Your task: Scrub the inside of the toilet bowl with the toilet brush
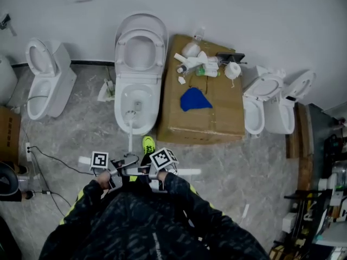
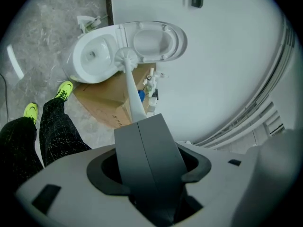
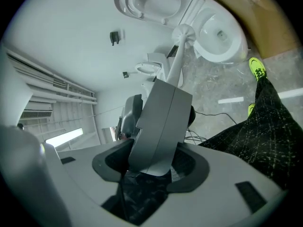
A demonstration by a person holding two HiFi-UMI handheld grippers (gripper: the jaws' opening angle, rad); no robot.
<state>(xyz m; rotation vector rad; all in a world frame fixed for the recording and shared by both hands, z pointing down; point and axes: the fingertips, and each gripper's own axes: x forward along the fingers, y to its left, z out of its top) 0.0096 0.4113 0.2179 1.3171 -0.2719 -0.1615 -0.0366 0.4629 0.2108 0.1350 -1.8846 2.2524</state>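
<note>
Toilet brush [image 2: 131, 89], jaws' clamp shown only in gripper views

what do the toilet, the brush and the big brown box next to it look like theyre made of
The toilet looks like glazed ceramic: white, smooth and glossy, with soft highlights. The toilet brush is probably plastic: a plain matte white handle and a white bristle head. The box looks like cardboard: dull brown, with flat faces and sharp folded edges.

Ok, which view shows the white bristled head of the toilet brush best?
The left gripper view: the white bristled brush head is clearest, at the rim of the white ceramic toilet bowl. The right gripper view shows it smaller; the head view, only a small pale shape inside the bowl.
</note>
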